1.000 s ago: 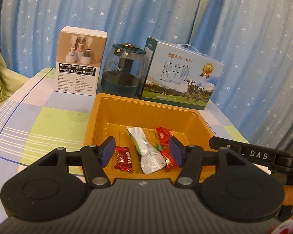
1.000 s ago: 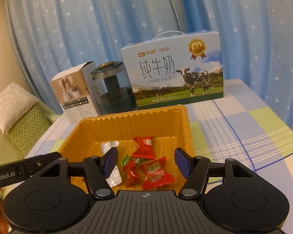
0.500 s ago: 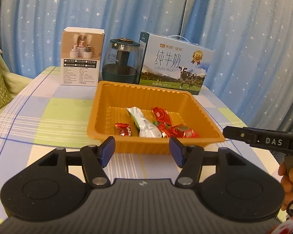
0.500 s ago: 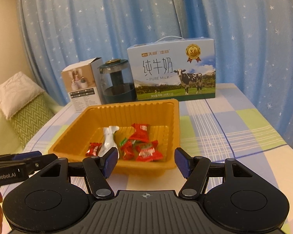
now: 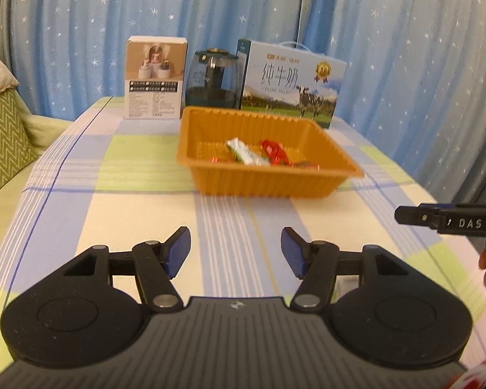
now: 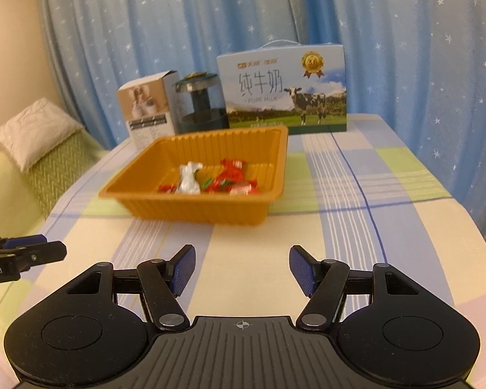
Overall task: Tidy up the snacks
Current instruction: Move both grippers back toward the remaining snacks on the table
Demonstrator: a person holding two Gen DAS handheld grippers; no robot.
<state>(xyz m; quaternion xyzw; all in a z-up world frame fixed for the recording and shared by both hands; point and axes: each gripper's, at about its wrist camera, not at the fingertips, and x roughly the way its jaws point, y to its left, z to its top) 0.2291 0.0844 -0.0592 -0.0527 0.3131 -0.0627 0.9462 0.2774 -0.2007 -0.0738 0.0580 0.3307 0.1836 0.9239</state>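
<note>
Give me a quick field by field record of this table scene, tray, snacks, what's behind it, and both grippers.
tray: orange ribbed plastic tray on checked tablecloth
contents: red-wrapped candies, one silver-white and green packet
behind tray: white humidifier box, dark green jar-shaped humidifier, blue milk carton with cow picture
left gripper: open, empty
right gripper: open, empty

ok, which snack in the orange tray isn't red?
The long silver-white packet with green print, lying left of centre in the orange tray. The other wrapped candies around it are all red.
</note>
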